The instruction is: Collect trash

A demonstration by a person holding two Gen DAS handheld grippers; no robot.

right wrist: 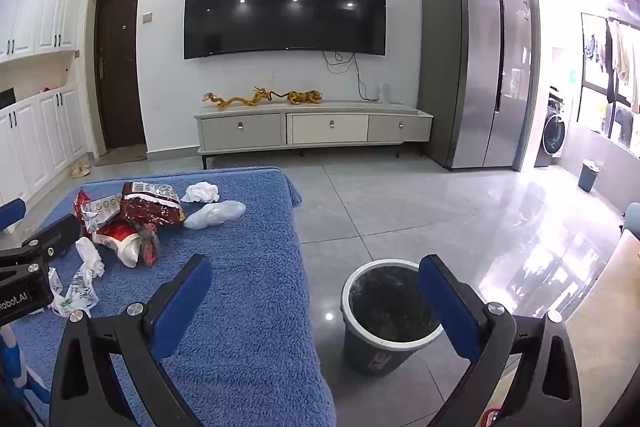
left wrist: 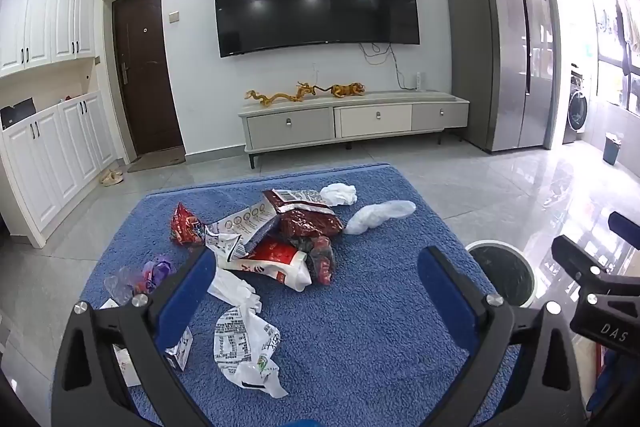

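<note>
A blue fleecy cover (left wrist: pixel 360 339) bears crumpled wrappers (left wrist: pixel 308 223), tissues (left wrist: pixel 236 287) and plastic bags (left wrist: pixel 248 343).

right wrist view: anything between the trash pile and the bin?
Only bare blue cover, then its edge and grey floor tile before the bin. The nearest litter is the clear plastic wad.

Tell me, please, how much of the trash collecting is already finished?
Nothing looks done: the bin shows only its black liner. Both the left gripper and right gripper are open and hold nothing. The wrappers and tissues all remain on the blue blanket.
</note>
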